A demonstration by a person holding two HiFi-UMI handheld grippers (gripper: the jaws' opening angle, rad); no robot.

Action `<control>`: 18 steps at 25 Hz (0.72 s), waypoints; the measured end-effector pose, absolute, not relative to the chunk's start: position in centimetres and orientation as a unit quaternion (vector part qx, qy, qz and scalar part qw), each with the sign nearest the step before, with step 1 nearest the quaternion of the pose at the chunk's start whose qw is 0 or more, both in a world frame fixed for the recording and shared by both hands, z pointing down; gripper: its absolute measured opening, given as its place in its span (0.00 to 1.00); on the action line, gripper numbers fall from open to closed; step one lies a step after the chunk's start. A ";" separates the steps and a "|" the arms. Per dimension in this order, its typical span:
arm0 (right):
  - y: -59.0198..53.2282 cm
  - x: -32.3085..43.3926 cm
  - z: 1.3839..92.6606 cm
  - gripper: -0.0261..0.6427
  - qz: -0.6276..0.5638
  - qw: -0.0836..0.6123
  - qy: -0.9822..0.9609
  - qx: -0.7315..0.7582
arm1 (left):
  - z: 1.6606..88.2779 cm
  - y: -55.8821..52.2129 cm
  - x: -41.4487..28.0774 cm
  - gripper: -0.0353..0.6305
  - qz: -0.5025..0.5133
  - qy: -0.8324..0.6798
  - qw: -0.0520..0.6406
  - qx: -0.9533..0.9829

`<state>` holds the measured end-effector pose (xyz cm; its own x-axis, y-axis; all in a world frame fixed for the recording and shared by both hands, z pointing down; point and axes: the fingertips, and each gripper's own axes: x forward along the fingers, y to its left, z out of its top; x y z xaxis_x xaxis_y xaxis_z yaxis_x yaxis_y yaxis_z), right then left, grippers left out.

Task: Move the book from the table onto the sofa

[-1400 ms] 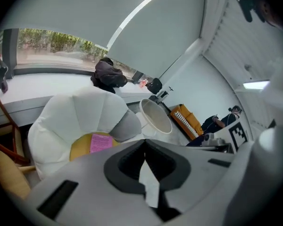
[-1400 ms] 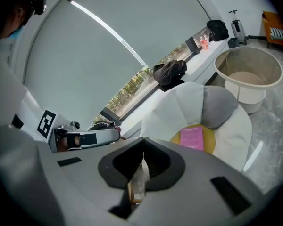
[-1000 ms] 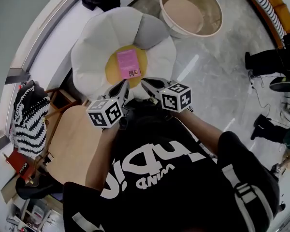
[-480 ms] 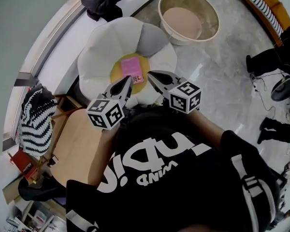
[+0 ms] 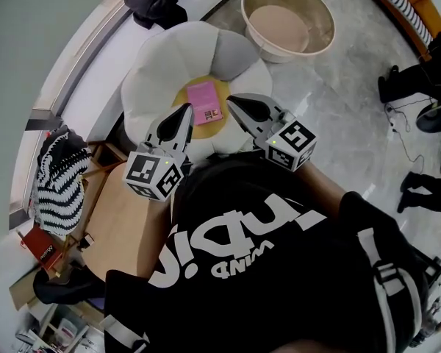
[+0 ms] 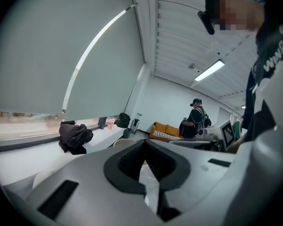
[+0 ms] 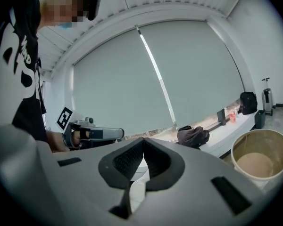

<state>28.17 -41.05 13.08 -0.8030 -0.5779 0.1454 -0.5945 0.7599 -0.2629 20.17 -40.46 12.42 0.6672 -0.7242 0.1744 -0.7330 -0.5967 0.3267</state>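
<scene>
Left gripper (image 5: pixel 187 110) and right gripper (image 5: pixel 231 100) fingers meet, empty, near the book (image 5: pixel 206 102) on the sofa (image 5: pixel 154 72); torso (image 5: pixel 264 271) half-hides table (image 5: pixel 117 212).

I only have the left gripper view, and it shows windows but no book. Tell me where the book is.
Observer: The pink book lies flat on the yellow centre of the flower-shaped sofa.
Operator: Check the right gripper.
Observer: The right gripper is shut, its fingers together with nothing between them.
Operator: Place it against the book.
Observer: In the head view its tip shows just right of the book, a gap between them.
</scene>
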 end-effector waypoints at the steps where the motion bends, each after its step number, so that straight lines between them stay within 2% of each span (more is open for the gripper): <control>1: -41.0 28.3 12.8 0.04 0.148 0.023 -0.938 0.311 | 12.2 -40.4 20.0 0.07 0.011 -0.408 0.178 0.895; 5: -41.5 29.0 12.1 0.04 0.142 0.009 -0.939 0.313 | 12.1 -40.5 19.4 0.07 0.013 -0.415 0.155 0.897; 18: -41.2 28.5 13.0 0.04 0.126 0.021 -0.940 0.316 | 13.2 -40.7 19.1 0.07 0.017 -0.438 0.149 0.886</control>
